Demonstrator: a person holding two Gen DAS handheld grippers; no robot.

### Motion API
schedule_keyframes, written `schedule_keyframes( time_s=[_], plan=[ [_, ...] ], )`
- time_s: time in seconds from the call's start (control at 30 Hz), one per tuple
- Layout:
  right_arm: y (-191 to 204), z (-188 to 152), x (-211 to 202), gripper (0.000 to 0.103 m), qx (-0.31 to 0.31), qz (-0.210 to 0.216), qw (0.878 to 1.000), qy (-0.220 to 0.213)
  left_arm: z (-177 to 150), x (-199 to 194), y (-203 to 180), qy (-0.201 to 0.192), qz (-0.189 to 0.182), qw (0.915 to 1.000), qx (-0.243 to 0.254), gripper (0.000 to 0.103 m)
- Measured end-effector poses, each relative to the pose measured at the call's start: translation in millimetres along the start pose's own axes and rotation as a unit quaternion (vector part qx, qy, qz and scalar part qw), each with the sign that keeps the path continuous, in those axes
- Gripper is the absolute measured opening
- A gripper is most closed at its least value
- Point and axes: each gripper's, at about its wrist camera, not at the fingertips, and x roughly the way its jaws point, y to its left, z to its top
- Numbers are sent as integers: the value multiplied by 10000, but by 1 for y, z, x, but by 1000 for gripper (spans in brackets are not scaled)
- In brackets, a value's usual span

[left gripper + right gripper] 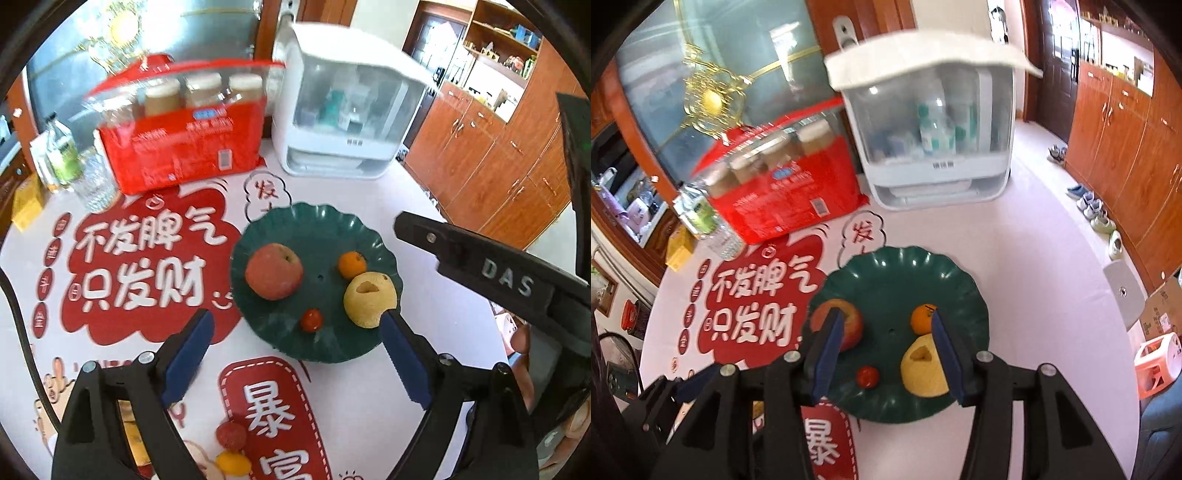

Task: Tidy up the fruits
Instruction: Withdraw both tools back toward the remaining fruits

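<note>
A dark green scalloped plate (317,229) (894,273) holds a red apple (274,271) (851,321), a small orange (352,264) (921,318), a yellow pear (367,300) (921,373) and a cherry tomato (311,320) (867,376). My left gripper (295,354) is open and empty, just short of the plate's near edge. My right gripper (886,354) is open and empty above the plate, its fingers straddling the tomato and pear; it shows at the right of the left wrist view (480,269). A red berry-like fruit (231,435) and a small yellow fruit (232,463) lie on the tablecloth below the left gripper.
A red pack of bottles (184,144) (783,188) and a white cabinet appliance (343,110) (934,136) stand at the back. A water bottle (64,151) (701,218) stands back left. The table's edge (436,206) is at the right, with wooden cupboards (1126,147) beyond.
</note>
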Motion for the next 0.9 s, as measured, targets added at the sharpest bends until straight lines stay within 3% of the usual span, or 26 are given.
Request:
schedule_keyframes(
  time_s=[0.5, 0.9],
  plan=[
    [40, -38, -105, 54, -249, 555, 9947, -832, -34, -110, 35, -765, 446, 9960, -70, 94],
    [85, -96, -128, 56, -849, 903, 9886, -856, -87, -165, 86, -1009, 929, 9902, -246, 94]
  ],
)
